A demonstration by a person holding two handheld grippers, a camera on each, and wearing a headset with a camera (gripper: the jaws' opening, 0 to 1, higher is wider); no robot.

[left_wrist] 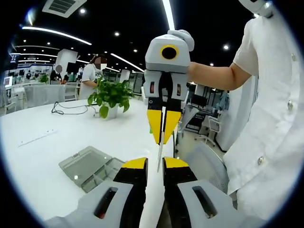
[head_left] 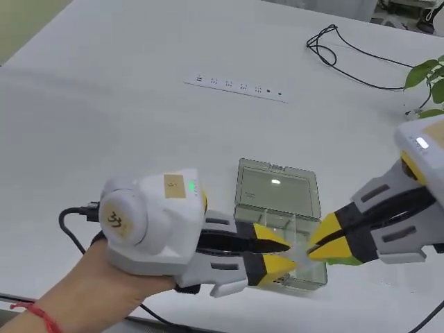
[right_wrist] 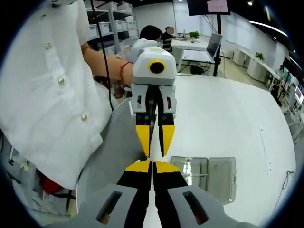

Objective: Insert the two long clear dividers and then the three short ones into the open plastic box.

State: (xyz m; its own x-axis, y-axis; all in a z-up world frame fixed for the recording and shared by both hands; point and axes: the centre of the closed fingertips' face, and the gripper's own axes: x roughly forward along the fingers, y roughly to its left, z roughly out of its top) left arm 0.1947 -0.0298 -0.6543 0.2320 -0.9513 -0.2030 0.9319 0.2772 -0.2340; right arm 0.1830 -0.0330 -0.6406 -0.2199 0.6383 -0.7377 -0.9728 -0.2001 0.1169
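Divider [left_wrist: 159, 152] clamped in R tongs [right_wrist: 153, 163], L tongs [left_wrist: 155, 161] gaping round it — left gripper view, box [head_left: 277, 191] beneath.

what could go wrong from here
The divider is pinched by a thin edge in the right gripper, so it could slip or twist. The left gripper nearly touches the right one by the open box; a bump could knock the divider loose.
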